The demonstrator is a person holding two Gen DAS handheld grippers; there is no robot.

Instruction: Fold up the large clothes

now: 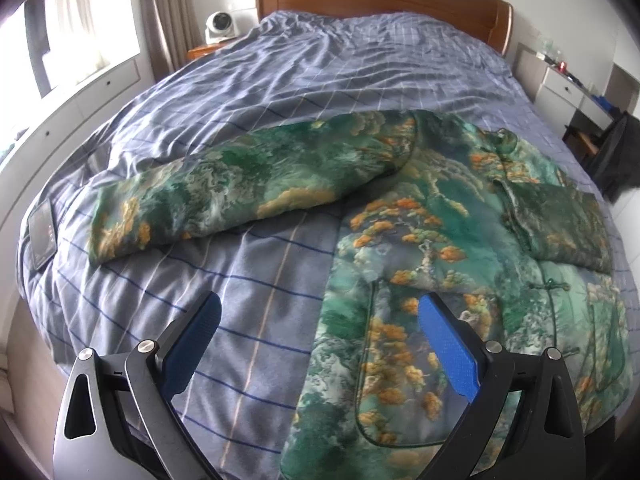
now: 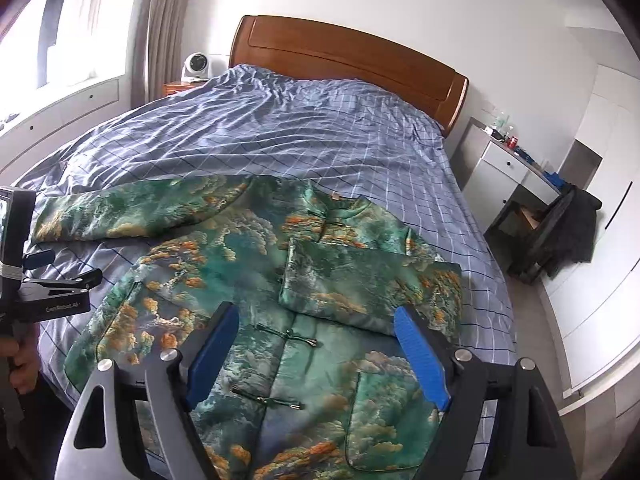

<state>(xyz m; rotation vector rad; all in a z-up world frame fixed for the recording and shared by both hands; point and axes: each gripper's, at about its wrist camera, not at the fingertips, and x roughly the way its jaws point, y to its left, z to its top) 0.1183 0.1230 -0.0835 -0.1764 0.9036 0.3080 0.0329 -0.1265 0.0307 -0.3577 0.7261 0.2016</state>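
While the window glares at the far left, a dark phone lies on the left edge of the bed, just beside the cuff of the jacket's outstretched sleeve. A small white fan sits on the wooden nightstand between the curtain and the brown headboard.

The left gripper hovers over the near edge of the bed with its blue-padded fingers spread wide, holding nothing; one finger is over bare blue checked cover, the other over the jacket's left front panel.

The green and orange printed jacket lies front-up, buttoned with knot fastenings, across the near half of the bed. Its other sleeve is folded in across the chest.

The right gripper hangs above the jacket's lower front, jaws likewise wide apart and gripping nothing.

Further right, a white bedside cabinet carries small bottles and a red can, too small to tell more. Beside it a dark garment is draped over a chair.
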